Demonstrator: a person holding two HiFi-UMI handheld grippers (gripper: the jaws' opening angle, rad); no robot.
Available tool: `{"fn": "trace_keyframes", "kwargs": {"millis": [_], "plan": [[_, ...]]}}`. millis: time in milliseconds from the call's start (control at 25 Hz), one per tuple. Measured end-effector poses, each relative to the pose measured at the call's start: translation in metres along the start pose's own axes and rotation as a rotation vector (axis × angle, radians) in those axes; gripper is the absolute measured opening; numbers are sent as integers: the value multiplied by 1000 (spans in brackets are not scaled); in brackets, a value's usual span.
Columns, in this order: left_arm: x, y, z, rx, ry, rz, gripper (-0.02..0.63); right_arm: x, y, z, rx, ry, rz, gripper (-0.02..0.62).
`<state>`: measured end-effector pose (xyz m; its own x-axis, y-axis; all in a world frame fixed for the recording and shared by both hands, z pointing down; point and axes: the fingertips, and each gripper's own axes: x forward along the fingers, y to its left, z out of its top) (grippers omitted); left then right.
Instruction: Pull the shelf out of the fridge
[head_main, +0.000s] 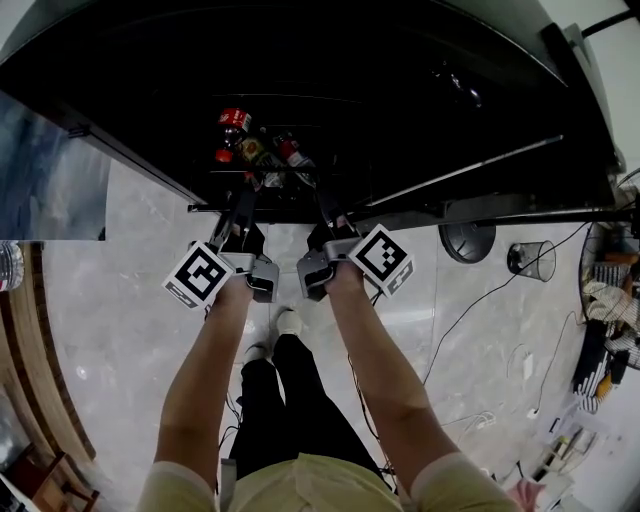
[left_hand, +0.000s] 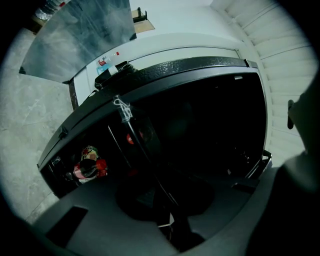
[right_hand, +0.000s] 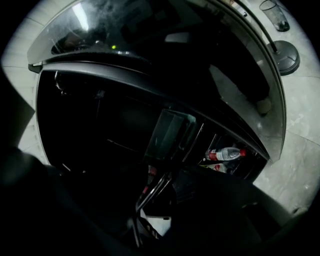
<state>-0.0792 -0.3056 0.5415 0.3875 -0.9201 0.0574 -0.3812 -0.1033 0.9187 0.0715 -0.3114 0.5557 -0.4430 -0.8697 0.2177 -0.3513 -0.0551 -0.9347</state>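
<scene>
Left claw (head_main: 244, 203) is closed on the front edge of the shelf (left_hand: 150, 162), and the edge runs in between its jaws. Right claw (head_main: 326, 203) is closed on the same edge, at 3 o'clock from the left one. Shelf sits inside the open fridge (head_main: 420, 90). Bottles (head_main: 255, 145) lie in the fridge, at 12 o'clock from both claws.

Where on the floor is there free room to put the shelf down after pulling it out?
Bare floor lies left of the legs, between fridge and wooden edge. The right side is crowded: round base, wire bin, cables.
</scene>
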Motion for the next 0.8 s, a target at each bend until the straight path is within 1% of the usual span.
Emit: {"fn": "trace_keyframes", "kwargs": {"millis": [40,240,440,600,680,800], "plan": [[-1,0,-1,3,3,5,52,-1,0,3,-2,-9,-1,139],[-4,-5,-2,13,12,-30,52,-3,8,5,-67,-21,-13,87],[-14,-7,-6,64,34,-29,54,-15,10,-2,-79,-26,1,83],[-28,-2,-6,132,37,13,58,-26,12,-8,-108,-28,2,83],[-31,-1,-7,139,41,12,60,-30,12,-11,-117,-22,-2,81],[-36,-6,-10,150,47,-3,63,-36,13,-15,-143,-17,17,81]]}}
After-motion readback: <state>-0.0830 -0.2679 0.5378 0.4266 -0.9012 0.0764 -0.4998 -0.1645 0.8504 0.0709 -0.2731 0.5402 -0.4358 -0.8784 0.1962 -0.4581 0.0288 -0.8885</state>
